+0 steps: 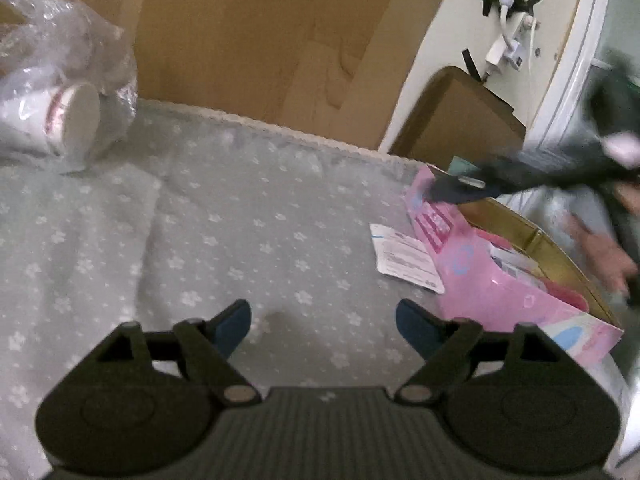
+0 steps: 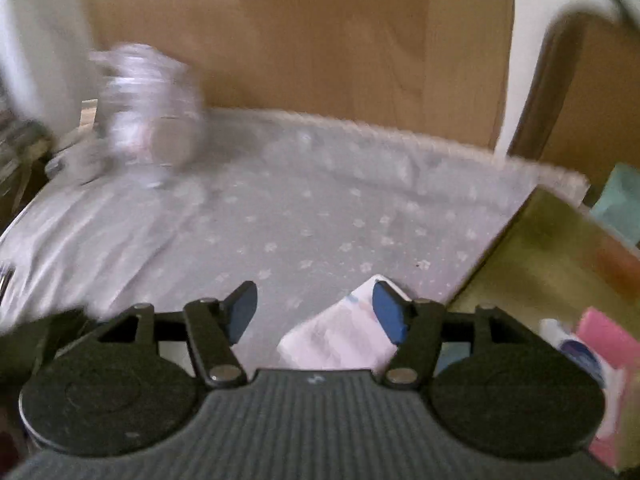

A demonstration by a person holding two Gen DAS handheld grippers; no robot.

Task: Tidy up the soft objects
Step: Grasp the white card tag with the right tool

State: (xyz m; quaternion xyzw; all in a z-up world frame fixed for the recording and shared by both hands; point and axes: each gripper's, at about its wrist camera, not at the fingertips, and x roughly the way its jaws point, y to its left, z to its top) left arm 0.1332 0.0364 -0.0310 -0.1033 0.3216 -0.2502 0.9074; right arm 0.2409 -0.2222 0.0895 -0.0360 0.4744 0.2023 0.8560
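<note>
A pink cardboard box [image 1: 480,280] stands open at the right on the flowered grey-green cloth [image 1: 240,220]; small packets lie inside it. A white soft packet [image 1: 406,258] lies flat on the cloth beside the box's left wall. My left gripper [image 1: 322,326] is open and empty, low over the cloth, left of the box. My right gripper [image 2: 314,312] is open and empty; the white packet [image 2: 340,332] lies just under its right finger. The right gripper also shows blurred in the left wrist view [image 1: 464,190], over the box's far corner. The box's inside [image 2: 560,264] is at the right.
A crumpled clear plastic bag with a white cup in it [image 1: 60,112] lies at the far left of the cloth [image 2: 148,116]. Brown cardboard [image 1: 260,40] stands behind the cloth. A wall with taped cables [image 1: 508,20] and a brown box [image 1: 460,120] are at the back right.
</note>
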